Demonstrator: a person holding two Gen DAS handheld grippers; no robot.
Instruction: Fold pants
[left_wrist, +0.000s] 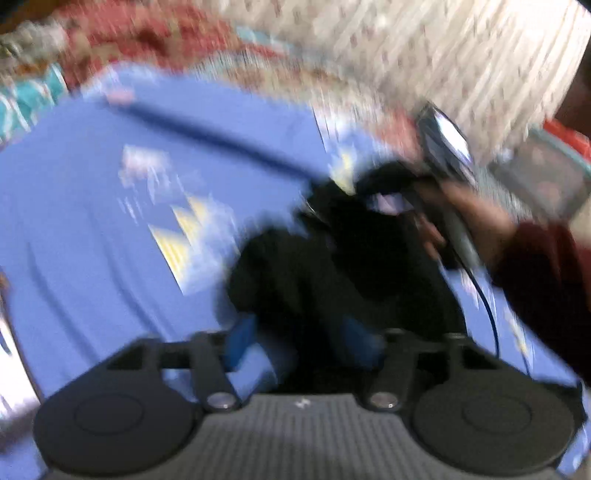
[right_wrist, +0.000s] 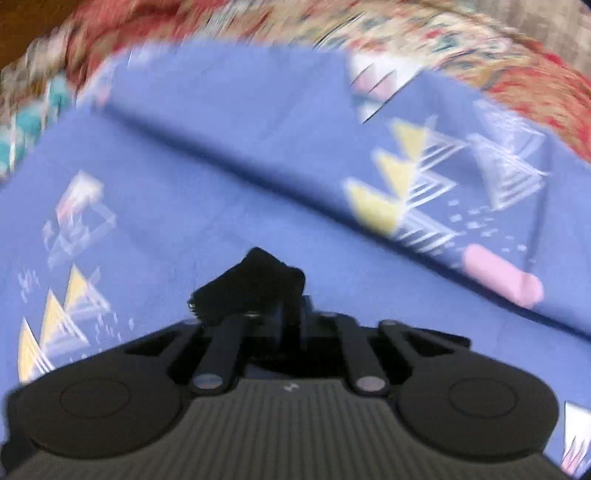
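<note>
On blue bedsheet (right_wrist: 221, 177): black pants (left_wrist: 332, 266), bunched.
Right gripper (right_wrist: 284, 314) jaws pressed together, pinching a black fabric corner of the pants. Left gripper (left_wrist: 299, 343) jaws spread, blue pads either side of the dark heap (contact unclear, heavy blur). Sheet is soft, creased, printed with yellow and white triangles.

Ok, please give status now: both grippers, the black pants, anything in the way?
Right gripper shut on black fabric pants. Left gripper open around them. Pants bunched on blue patterned bedsheet. Nothing in the way visible.
</note>
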